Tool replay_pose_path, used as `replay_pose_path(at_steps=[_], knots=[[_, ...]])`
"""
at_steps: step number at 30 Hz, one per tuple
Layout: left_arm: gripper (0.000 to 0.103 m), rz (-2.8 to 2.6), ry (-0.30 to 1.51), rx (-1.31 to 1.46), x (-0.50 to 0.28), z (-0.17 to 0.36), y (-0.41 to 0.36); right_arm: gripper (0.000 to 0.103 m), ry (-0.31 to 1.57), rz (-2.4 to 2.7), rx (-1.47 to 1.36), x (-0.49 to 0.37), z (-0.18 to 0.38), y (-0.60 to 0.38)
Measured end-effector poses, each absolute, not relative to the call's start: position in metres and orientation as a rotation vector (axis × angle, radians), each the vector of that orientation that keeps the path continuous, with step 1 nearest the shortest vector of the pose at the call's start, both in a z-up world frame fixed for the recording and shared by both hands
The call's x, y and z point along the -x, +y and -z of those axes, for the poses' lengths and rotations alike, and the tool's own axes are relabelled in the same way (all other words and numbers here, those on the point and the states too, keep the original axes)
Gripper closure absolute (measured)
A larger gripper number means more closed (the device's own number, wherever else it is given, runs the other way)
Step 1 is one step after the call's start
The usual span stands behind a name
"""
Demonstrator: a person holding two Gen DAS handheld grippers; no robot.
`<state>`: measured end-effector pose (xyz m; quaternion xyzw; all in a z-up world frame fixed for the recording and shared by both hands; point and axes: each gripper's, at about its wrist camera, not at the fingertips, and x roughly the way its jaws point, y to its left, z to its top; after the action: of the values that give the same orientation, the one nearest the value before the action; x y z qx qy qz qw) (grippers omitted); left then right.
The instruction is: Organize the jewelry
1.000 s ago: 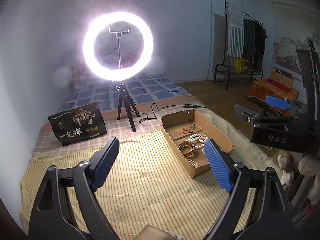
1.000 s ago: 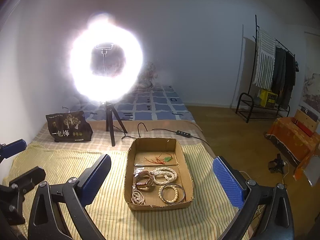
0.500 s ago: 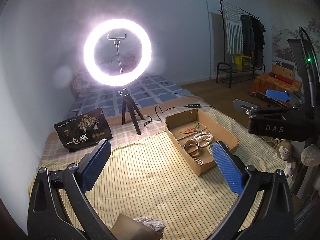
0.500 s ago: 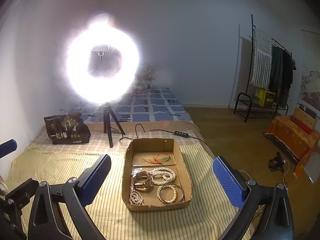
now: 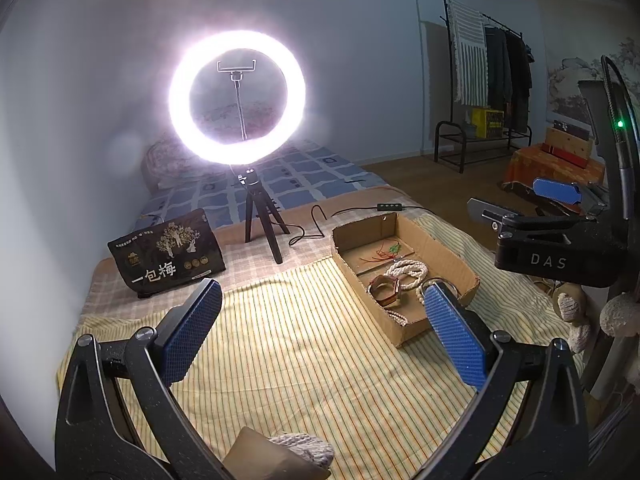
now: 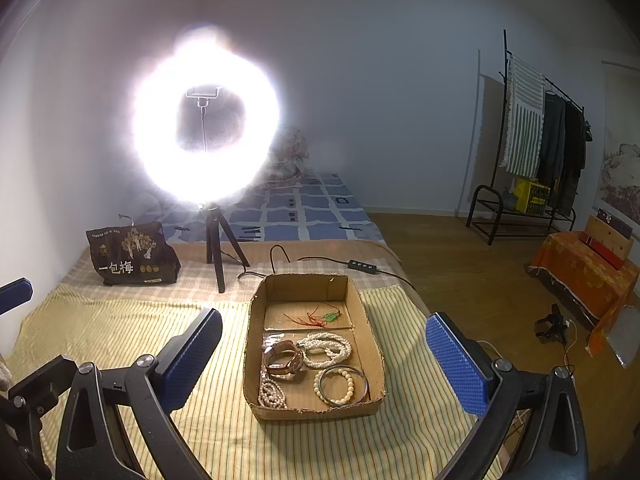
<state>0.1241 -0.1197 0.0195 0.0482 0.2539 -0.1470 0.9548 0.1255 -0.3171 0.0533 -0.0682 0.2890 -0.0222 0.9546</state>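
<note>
Left gripper (image 5: 320,332) hangs agape and empty over the bed's (image 5: 304,360) striped middle. The box (image 6: 314,410) of jewelry (image 6: 316,364) sits toward the bed's right edge, right gripper (image 6: 324,354) spread wide above it. Descend straight; pinch one bracelet (image 6: 340,386) only, avoiding tangled beads.

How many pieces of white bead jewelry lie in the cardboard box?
3: a coiled bead necklace mid-box, a bead bracelet at the near right, a small bead strand at the near left. Others may be hidden.

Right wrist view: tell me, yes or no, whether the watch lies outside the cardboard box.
No. The watch lies inside the cardboard box, beside the white bead necklace.
</note>
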Motion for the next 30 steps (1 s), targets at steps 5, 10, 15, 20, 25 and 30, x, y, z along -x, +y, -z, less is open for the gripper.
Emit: replay_pose_path(at_steps=[5,10,15,20,25,30], knots=[[0.000,0.297,0.517,-0.099,-0.1220,-0.0189,-0.1212,0.000,0.587,0.048,0.148,-0.1257,-0.0531,-0.3166],[0.000,0.298,0.517,-0.098,-0.1222,-0.0191,-0.1212,0.000,0.586,0.048,0.149,-0.1255,-0.0529,-0.3168],[0.000,0.299,0.518,-0.099,-0.1224,-0.0195,-0.1213,0.000,0.587,0.048,0.148,-0.1253,-0.0528,-0.3167],[0.000,0.298,0.518,-0.097,-0.1220,-0.0195,-0.1215,0.000,0.588,0.050,0.148,-0.1251,-0.0528,-0.3173],[0.000,0.296,0.518,-0.098,-0.1218,-0.0195,-0.1217,0.000,0.588,0.050,0.149,-0.1250,-0.0523,-0.3173],[0.000,0.296,0.517,-0.099,-0.1214,-0.0196,-0.1219,0.000,0.589,0.051,0.149,-0.1245,-0.0516,-0.3175]])
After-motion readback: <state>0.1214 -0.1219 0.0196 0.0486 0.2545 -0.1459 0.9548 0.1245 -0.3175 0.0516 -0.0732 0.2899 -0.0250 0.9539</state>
